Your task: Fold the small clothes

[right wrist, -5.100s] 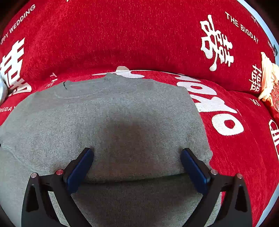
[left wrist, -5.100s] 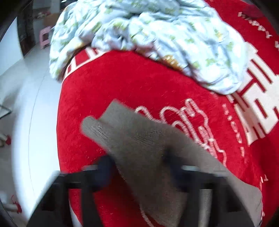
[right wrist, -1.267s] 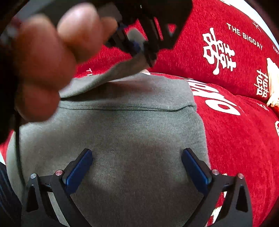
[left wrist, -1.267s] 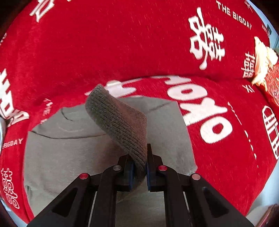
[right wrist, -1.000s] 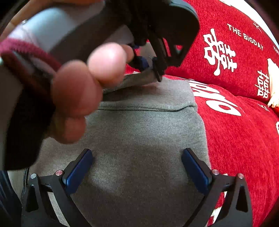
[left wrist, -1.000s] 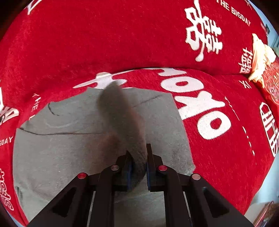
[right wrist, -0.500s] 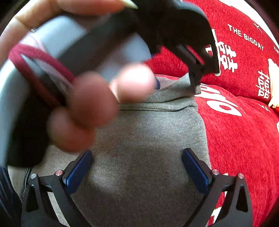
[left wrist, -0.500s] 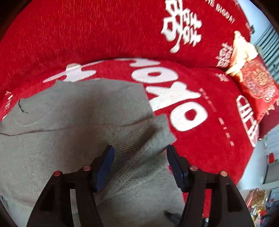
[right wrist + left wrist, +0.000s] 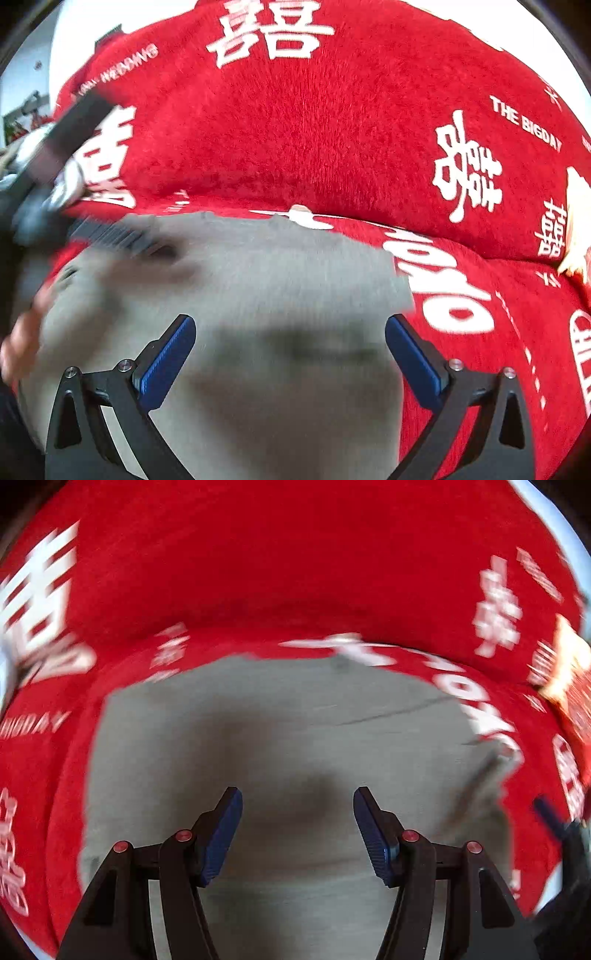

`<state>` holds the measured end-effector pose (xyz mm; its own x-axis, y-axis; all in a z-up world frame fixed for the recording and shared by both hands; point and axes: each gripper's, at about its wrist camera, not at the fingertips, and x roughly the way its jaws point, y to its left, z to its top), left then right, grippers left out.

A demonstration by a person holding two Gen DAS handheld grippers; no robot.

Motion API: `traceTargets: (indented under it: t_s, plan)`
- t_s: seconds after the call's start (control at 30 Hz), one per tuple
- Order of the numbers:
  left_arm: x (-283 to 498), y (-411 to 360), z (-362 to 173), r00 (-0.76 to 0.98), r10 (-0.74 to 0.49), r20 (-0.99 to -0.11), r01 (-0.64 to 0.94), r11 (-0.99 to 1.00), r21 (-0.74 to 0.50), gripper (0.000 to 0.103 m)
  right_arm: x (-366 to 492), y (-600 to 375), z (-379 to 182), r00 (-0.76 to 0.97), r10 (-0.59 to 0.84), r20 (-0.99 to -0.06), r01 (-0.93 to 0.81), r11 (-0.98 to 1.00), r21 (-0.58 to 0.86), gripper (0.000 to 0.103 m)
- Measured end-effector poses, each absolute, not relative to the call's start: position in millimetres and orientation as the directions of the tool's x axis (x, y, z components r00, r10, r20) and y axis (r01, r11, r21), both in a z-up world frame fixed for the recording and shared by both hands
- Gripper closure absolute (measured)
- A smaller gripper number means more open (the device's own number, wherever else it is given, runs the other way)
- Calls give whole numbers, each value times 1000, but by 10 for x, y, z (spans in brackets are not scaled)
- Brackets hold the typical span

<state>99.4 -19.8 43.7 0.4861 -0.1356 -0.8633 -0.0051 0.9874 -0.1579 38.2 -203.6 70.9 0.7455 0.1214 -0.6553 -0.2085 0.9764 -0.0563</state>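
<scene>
Hovering my left gripper (image 9: 297, 830) and right gripper (image 9: 290, 354), both spread wide and empty, I am judging the grey sweater (image 9: 280, 738), lying flat on the red sofa cover (image 9: 295, 561), partly folded, with further folds left.

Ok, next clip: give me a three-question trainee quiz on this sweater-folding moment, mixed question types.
1. True or false: the left gripper is clamped on the grey sweater.
2. What surface does the sweater lie on? A) wooden table B) red sofa cover with white lettering C) white bedsheet
3. In the right wrist view, what is between the right gripper fingers?

Key
1. False: its jaws stand apart above the sweater, with no cloth pinched.
2. B
3. Nothing is gripped; only the flat sweater shows beyond the open fingers.
</scene>
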Motion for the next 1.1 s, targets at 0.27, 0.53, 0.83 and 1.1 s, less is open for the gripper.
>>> traceTargets:
  t_s: [0.27,0.53,0.83,1.1]
  plan:
    - [825,-92,158,495,-64,-866,-5,997,-77,39,1048,-1991,307,566,-14,-824,-120,988,-99,1]
    - [554,-150,230,554,-32,-832,17,999,-28,39,505,-2270,210,588,7,-809,-77,996,-48,1]
    - [147,-268,130,549,-30,-835,48,999,-5,39,265,-1894,375,592,36,-805,-118,992,-42,1]
    - [-256,-199,-18,569,-18,-822,5,1000,-19,0,-67,-1911,164,576,44,-816,-87,996,-8,1]
